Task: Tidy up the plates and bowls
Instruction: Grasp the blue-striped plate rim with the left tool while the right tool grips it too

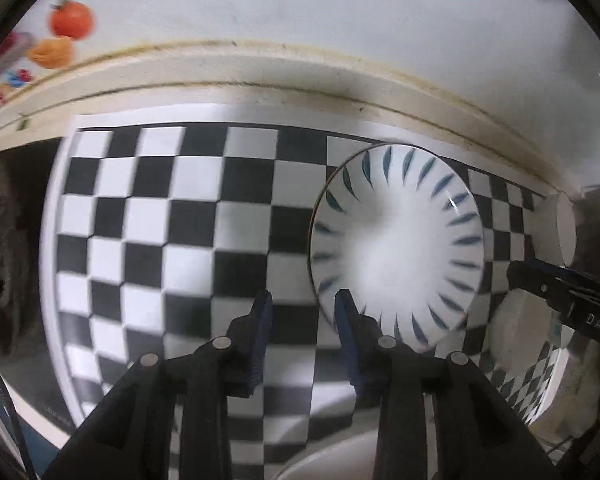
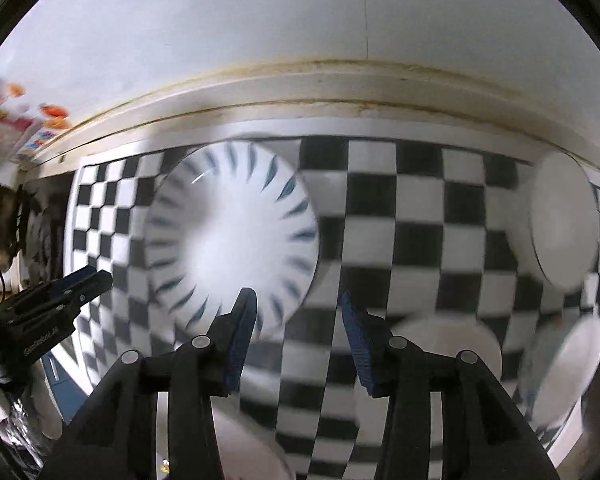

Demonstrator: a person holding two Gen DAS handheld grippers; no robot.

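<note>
A white bowl with blue leaf strokes (image 1: 396,248) (image 2: 232,240) sits on a black-and-white checkered mat (image 1: 160,216) (image 2: 412,216). My left gripper (image 1: 304,312) hangs above the mat just left of the bowl, jaws apart with only mat showing between them. Its right fingertip (image 1: 344,312) overlaps the bowl's near rim in the picture. My right gripper (image 2: 296,308) hovers at the bowl's right side, open and empty. Plain white dishes lie at the right (image 2: 564,220), lower right (image 2: 560,372) and near the fingers (image 2: 440,344). Each gripper shows in the other's view, the right (image 1: 560,292) and the left (image 2: 80,284).
A cream backsplash ledge (image 1: 260,68) (image 2: 340,88) runs along the white wall behind the mat. Fruit stickers (image 1: 70,20) mark the wall at upper left. Dark countertop (image 1: 8,220) borders the mat's left side. Another white dish edge (image 1: 328,456) shows under the left gripper.
</note>
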